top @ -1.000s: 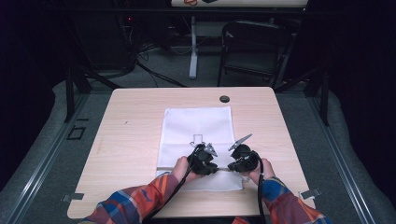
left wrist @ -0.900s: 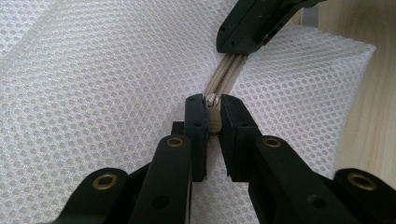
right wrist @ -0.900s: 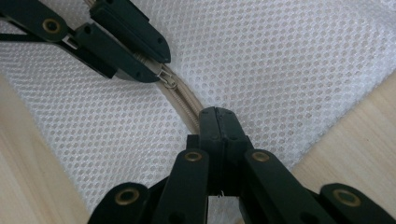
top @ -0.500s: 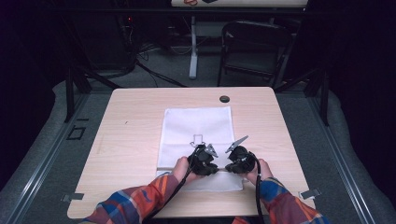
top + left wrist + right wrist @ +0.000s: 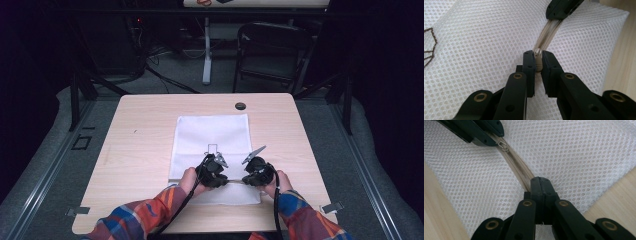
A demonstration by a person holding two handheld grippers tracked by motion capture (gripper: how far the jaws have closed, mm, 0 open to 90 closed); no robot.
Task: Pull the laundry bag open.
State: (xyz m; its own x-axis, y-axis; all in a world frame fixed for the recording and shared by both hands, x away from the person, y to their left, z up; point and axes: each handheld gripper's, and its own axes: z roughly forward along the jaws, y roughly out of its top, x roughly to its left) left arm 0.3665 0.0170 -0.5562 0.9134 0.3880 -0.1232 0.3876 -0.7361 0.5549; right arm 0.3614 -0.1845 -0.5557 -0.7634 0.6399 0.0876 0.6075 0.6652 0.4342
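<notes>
A white mesh laundry bag (image 5: 211,150) lies flat on the near middle of a light wooden table (image 5: 140,150), its long side running away from the person. A beige zipper (image 5: 517,171) crosses the bag near its near end. In the left gripper view the left gripper (image 5: 537,60) has its jaws drawn narrow around the zipper's slider (image 5: 538,56), pinching the pale pull between them. In the right gripper view the right gripper (image 5: 540,186) has its jaws pressed together on the zipper tape, with the mesh around it lying smooth; the other gripper sits farther up the zipper line, at the slider.

From the high view both grippers sit close together over the bag's near end, the left one (image 5: 214,171) just beside the right one (image 5: 257,172), each held by a hand with a plaid sleeve (image 5: 145,215) coming in from the bottom edge. A dark printed outline (image 5: 213,148) marks the bag near its centre.

The table top is pale wood grain, bare around the bag apart from a round black grommet (image 5: 240,106) near the far edge. Beyond the table the room is dim: a grey carpeted floor (image 5: 60,165), a dark folding chair (image 5: 272,55), a white table leg (image 5: 206,50) and loose cables (image 5: 160,75) on the floor.
</notes>
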